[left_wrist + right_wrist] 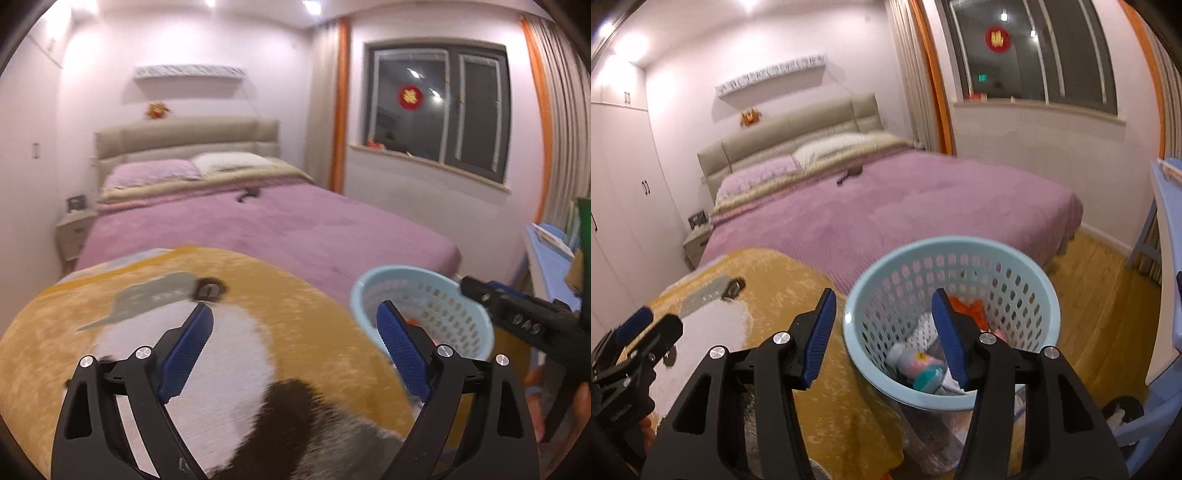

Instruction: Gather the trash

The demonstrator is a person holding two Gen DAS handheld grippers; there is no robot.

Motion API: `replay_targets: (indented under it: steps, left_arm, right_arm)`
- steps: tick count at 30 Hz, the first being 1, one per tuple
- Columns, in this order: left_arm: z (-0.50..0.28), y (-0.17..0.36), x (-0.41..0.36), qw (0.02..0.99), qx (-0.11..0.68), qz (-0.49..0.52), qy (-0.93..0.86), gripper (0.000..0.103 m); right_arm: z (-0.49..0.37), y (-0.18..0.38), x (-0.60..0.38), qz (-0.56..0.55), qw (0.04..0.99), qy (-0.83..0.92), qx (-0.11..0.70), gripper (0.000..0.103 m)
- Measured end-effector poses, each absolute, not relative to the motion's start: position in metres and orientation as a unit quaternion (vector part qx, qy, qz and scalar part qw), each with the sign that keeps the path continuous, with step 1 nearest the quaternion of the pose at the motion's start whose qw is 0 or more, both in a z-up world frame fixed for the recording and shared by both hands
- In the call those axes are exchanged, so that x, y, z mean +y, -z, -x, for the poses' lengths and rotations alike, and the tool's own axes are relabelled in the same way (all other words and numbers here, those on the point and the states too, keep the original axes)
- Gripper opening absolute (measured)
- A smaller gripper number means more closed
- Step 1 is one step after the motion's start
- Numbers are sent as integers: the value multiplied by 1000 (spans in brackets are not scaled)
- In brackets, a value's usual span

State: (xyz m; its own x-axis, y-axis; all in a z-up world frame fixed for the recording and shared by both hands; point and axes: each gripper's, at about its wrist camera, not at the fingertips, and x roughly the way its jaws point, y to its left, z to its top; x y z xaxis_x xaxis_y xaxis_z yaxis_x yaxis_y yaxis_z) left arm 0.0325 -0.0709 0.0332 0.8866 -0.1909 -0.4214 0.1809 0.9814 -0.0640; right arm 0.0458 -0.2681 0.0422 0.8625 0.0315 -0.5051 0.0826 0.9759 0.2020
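the blue basket (951,325) in the lower middle already has trash inside. both the left gripper (295,343) and right gripper (882,332) are wide apart with nothing in them, ready to pick up more

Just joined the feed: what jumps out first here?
The light blue basket beside the bed, already holding a bottle and orange scraps. Left of it, a yellow blanket lies on the purple bed. Both the left claw and the right claw are open and hold nothing.

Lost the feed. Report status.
Left hand-held gripper open, empty. Right hand-held gripper open, over the basket. Trash inside. Nothing in the way.
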Motion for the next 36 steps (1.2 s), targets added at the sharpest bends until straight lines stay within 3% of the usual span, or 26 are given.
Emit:
replay_targets:
  steps: [6, 12, 36]
  left_arm:
    - [-5, -30, -47, 985, 169, 9, 43, 93]
    - [3, -25, -38, 991, 136, 10, 7, 95]
    - [0, -15, -35, 988, 152, 10, -10, 96]
  right_arm:
    - [-16, -48, -255, -89, 979, 27, 180, 50]
    - [-2, -47, -242, -60, 985, 51, 156, 50]
    - [5, -30, -218, -39, 985, 41, 163, 51]
